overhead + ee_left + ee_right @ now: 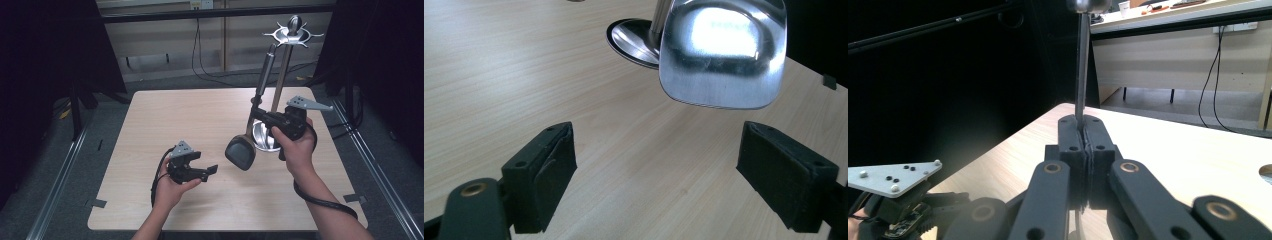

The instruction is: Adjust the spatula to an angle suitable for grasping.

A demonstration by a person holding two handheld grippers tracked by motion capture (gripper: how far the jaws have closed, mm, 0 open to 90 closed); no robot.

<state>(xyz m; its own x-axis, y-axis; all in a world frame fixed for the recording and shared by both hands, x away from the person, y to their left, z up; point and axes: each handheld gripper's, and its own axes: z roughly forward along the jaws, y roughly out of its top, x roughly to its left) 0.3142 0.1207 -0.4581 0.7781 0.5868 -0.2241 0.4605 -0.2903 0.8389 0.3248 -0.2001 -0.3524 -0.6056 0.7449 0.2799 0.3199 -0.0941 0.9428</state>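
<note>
Spatula [243, 150], black-bladed with a long metal shaft and dark handle, held off the table [150, 130] by the right gripper [259, 114], jaws clamped tight on the shaft part-way up. Tilted, blade low and just above the tabletop, handle slanting up toward the top of the utensil stand [280, 75]. Blade hanging just in front of the stand's round shiny base [265, 137], near it, contact not discernible. Stand itself upright at the right side of the table, a thin pole topped by a spiked metal ring.

In the right gripper view, the two black jaws pressed together around the thin metal shaft [1081, 65], which rises straight up out of the pinch; pale wood beyond, the other gripper's grey plate low at the left.

Left gripper [204, 171] held low over the table's middle, well apart from the spatula, jaws spread wide with nothing between them. In the left gripper view, both black pads [551, 172] standing apart over bare wood, the glossy blade [723, 52] hanging ahead, above and between them, and the stand's mirrored base [634, 40] behind it.
</note>
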